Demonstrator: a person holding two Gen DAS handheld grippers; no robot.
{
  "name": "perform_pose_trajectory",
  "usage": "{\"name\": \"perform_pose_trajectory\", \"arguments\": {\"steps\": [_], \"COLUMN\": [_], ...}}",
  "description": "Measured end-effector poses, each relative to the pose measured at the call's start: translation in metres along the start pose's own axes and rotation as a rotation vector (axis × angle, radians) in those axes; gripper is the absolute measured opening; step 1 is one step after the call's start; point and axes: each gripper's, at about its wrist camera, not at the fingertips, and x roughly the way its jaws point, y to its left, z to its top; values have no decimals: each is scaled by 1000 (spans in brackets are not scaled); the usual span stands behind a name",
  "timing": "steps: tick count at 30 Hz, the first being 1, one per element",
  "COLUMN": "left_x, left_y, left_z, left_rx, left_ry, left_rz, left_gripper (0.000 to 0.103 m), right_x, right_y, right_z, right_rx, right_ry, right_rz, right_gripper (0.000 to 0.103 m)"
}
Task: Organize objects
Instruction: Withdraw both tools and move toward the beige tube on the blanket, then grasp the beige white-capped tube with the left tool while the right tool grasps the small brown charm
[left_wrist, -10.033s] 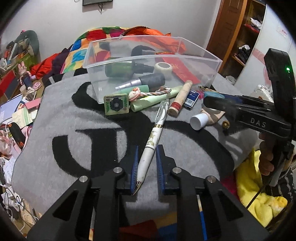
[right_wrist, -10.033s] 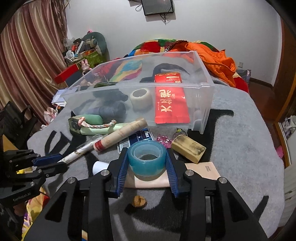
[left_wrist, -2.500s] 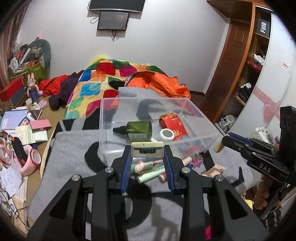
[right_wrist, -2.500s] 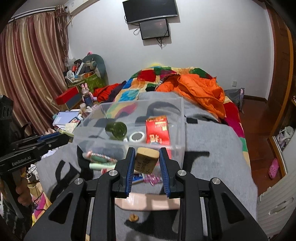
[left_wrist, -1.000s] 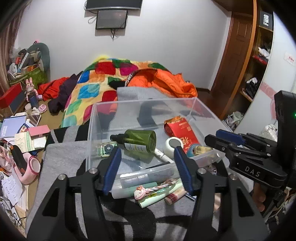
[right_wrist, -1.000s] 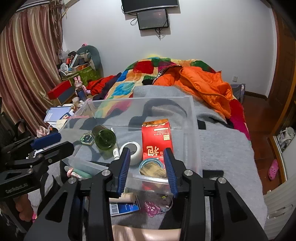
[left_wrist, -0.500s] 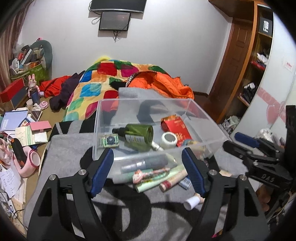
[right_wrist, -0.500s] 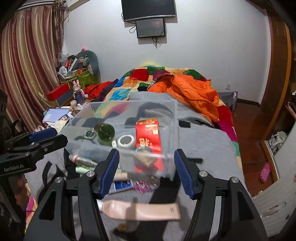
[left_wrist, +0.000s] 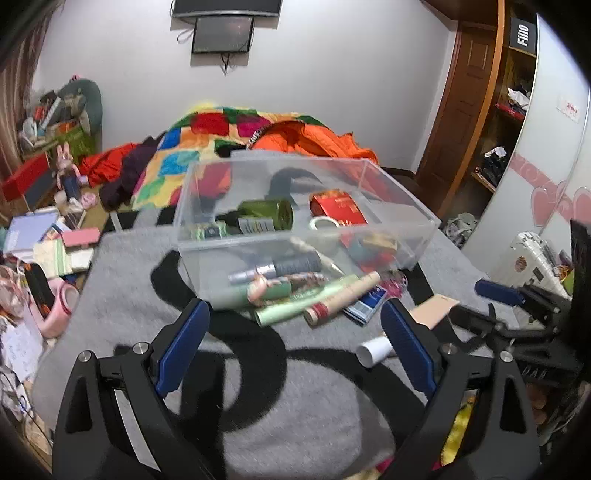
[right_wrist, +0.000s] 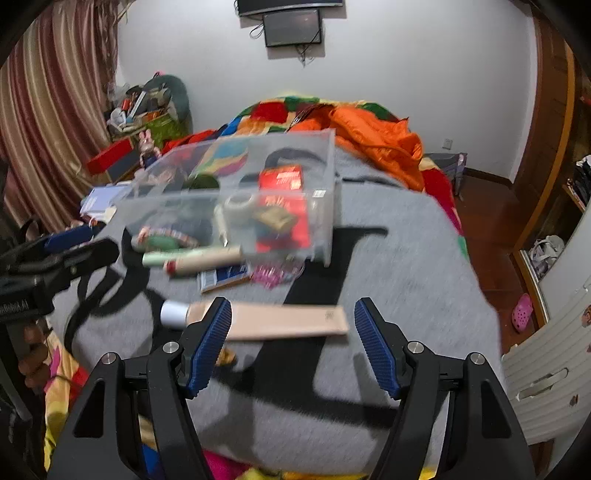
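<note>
A clear plastic bin (left_wrist: 399, 195) (right_wrist: 328, 192) sits on a grey blanket (left_wrist: 295, 398) and holds a green bottle (left_wrist: 264, 216), a red packet (left_wrist: 340, 208) (right_wrist: 282, 184), a tape roll (left_wrist: 325, 223) and a wooden block (right_wrist: 275, 218). In front of it lie a light green tube (left_wrist: 295, 308), a tan tube (left_wrist: 343, 299) (right_wrist: 201, 262), a blue card (left_wrist: 365, 304) and a beige tube with a white cap (right_wrist: 266, 321). My left gripper (left_wrist: 295, 343) is open and empty, back from the bin. My right gripper (right_wrist: 293, 347) is open and empty above the beige tube.
A colourful quilt (left_wrist: 221, 140) and an orange jacket (right_wrist: 376, 144) lie behind the bin. Clutter covers the floor at the left (left_wrist: 44, 251). A wooden door and shelves (left_wrist: 480, 129) stand at the right. The blanket drops off at its right edge (right_wrist: 476, 280).
Both grippers have let go of their objects into the bin, opened wide, and pulled back and down from it toward the loose items in front.
</note>
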Motion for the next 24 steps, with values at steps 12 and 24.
{"name": "perform_pose_trajectory", "arguments": {"steps": [12, 24], "left_x": [14, 29], "left_y": [-13, -28], "left_z": [-27, -36], "left_rx": [14, 60], "left_ry": [66, 127], "left_rz": [-71, -133], "left_gripper": [94, 78], "right_x": [13, 23], "right_y": [20, 26], "right_z": [-25, -32], "right_rx": [-28, -50], "right_ry": [42, 46], "right_rz": [80, 85], "right_gripper": [54, 12]}}
